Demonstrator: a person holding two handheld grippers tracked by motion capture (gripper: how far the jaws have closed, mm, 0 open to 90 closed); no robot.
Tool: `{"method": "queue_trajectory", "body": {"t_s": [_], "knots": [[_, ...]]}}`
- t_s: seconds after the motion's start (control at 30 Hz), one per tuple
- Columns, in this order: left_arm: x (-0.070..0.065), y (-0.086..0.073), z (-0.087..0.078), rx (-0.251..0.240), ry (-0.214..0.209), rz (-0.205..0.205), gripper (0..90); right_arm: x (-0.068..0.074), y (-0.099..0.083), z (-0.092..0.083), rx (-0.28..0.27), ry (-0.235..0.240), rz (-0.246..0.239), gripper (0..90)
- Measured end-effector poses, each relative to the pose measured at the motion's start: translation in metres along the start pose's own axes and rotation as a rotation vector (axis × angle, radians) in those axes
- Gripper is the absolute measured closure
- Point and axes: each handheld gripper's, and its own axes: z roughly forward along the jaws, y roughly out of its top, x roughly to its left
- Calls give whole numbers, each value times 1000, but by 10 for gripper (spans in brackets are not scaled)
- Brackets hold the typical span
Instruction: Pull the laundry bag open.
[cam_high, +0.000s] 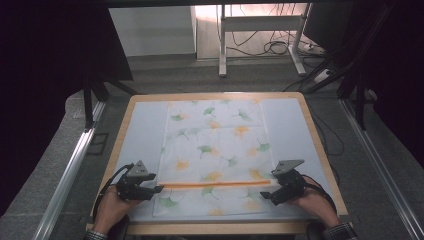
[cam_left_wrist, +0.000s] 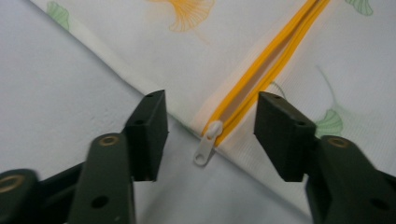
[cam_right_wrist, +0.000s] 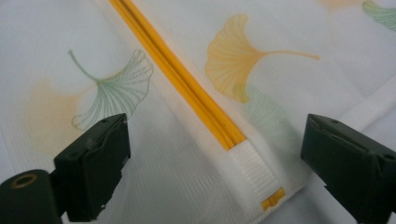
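Observation:
A white mesh bag (cam_high: 215, 145) printed with green and orange ginkgo leaves lies flat on the table. An orange zipper (cam_high: 215, 184) runs across its near part. My left gripper (cam_high: 159, 189) sits at the zipper's left end, open. In the left gripper view the white zipper pull (cam_left_wrist: 207, 142) lies between the jaws of my left gripper (cam_left_wrist: 212, 116), apart from both pads. My right gripper (cam_high: 265, 196) rests at the zipper's right end. In the right gripper view my right gripper (cam_right_wrist: 217, 140) stands open astride the zipper (cam_right_wrist: 177, 79) and the bag's white end strip (cam_right_wrist: 252, 170), touching neither.
A pale sheet (cam_high: 295, 130) covers the wooden table, whose near edge (cam_high: 220, 228) runs just behind my hands. Metal rails flank the table at left (cam_high: 70, 170) and right (cam_high: 380, 160). A white desk frame and cables (cam_high: 265, 45) stand on the floor beyond.

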Motion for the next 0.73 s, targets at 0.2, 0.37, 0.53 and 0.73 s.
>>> {"method": "queue_trajectory", "body": {"t_s": [0.2,0.37,0.53,0.73], "knots": [[-4,3,-7,-44,5,-11,240,0,5,-10,-52,-9,38,40],[-5,-2,-18,-85,33,-69,90,8,7,-22,-76,-43,38,27],[1,-17,-21,-65,63,-92,32,12,-1,-34,-110,-91,62,26],[3,-27,-23,-69,123,-80,18,10,-8,-37,-111,-114,82,24]]}}
